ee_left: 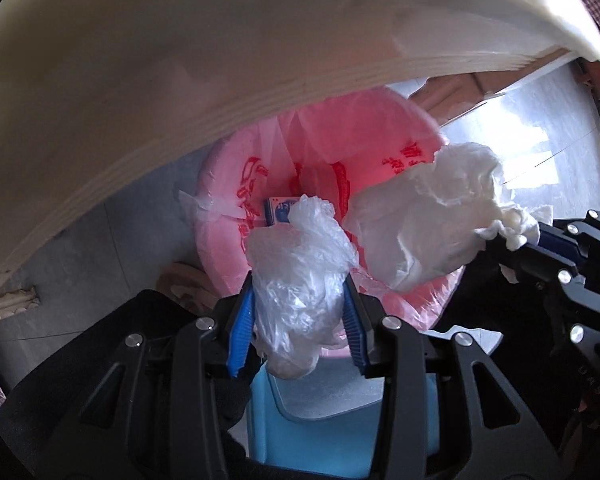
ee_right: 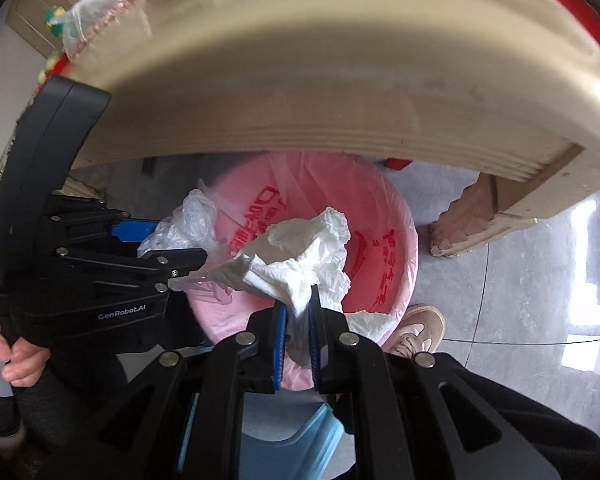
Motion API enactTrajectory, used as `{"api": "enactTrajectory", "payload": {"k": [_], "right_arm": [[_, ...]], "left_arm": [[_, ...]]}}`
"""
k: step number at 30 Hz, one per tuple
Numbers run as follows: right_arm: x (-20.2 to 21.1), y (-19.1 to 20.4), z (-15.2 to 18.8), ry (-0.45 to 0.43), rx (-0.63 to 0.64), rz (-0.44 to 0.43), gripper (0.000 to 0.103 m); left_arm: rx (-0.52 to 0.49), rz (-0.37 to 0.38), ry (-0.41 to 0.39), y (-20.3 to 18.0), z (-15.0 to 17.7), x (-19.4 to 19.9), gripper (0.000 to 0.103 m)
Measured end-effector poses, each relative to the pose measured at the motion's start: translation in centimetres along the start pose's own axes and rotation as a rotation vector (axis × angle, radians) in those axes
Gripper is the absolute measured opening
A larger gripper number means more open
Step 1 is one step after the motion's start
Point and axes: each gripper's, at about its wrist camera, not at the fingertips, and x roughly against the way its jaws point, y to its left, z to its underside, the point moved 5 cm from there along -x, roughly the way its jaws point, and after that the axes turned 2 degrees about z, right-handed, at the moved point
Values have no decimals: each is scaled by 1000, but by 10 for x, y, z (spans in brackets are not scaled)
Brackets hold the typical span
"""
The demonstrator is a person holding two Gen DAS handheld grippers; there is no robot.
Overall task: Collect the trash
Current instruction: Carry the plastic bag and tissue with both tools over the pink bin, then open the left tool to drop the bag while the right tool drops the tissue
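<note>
Nearest, the left gripper (ee_left: 300, 316) clamps a crumpled clear plastic bag (ee_left: 300, 264); just to its right, the right gripper (ee_right: 299, 332) pinches a crumpled white paper tissue (ee_right: 304, 260). Directly below both gapes the round pink-lined trash bin (ee_left: 228, 184), under a pale wooden table edge (ee_left: 180, 80).

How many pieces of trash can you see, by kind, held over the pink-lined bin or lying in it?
Crumpled clear plastic bag, in the left gripper: 1
Crumpled white tissue, in the right gripper: 1
Small blue packet, inside the bin: 1
Total: 3
</note>
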Motion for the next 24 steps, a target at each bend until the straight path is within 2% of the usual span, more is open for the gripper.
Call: {"api": "enactTrajectory", "payload": {"k": [2,6,10,24], "right_arm": [[-9,-1,1,15,6,1,10],[-25,-4,0,43,12,5,10],[-33,-6,-2,55,-2,-6,10],[-52,-10,0,100,-4,-22,11]], "left_arm": [[-36,-48,-24,-3,-3,-3,40],[-26,-24,-39,-2,-2,-4,40],[36,59,-7,-1,9,-9,40],[68,41,96,11,11,-54,40]]}}
